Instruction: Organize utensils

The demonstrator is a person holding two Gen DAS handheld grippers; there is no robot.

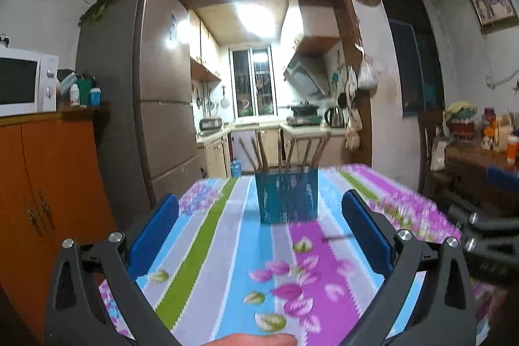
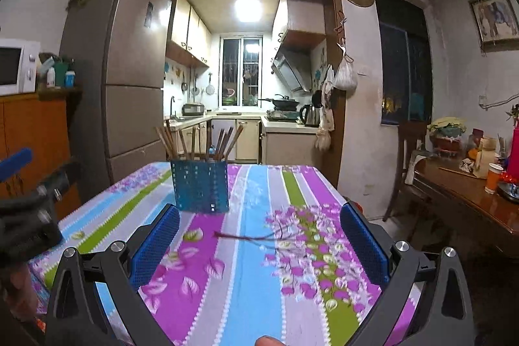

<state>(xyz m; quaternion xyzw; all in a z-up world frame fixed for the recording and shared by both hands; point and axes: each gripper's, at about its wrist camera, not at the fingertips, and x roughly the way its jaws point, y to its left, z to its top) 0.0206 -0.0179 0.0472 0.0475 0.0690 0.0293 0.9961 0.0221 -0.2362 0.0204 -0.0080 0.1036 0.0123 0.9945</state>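
Currently, left wrist view: the left gripper (image 1: 259, 235) hangs over the striped floral tablecloth (image 1: 207, 235) with its blue-padded tongs spread wide and nothing between them. A single thin dark reddish-brown wooden chopstick (image 1: 337, 237) lies flat on the cloth at about 2 o'clock from frame centre, just inside the right-hand pad; only a short stretch shows, and it is blurred. A teal perforated rectangular utensil holder (image 1: 287, 195) stands upright at 12 o'clock, with a bundle of brown chopsticks (image 1: 285, 151) fanned out of its top. The right gripper (image 1: 486, 235) shows at the 3 o'clock edge. Right wrist view: the right gripper (image 2: 259, 235) is likewise spread and empty. The loose chopstick (image 2: 249, 237) lies between its pads, long axis running roughly 9 to 3 o'clock across the frame, one end pointing toward the left pad, the other fading into the flower print. The holder (image 2: 200, 185) sits at 11 o'clock, well beyond the chopstick. Risks, as judged: the stick is thin and flat on soft cloth, so the pads may close over it, snag the fabric, or roll it away; its colour blends with the print, inviting misalignment. A grip near one end would let it droop, and on insertion it could catch the fanned bundle or tip the holder.
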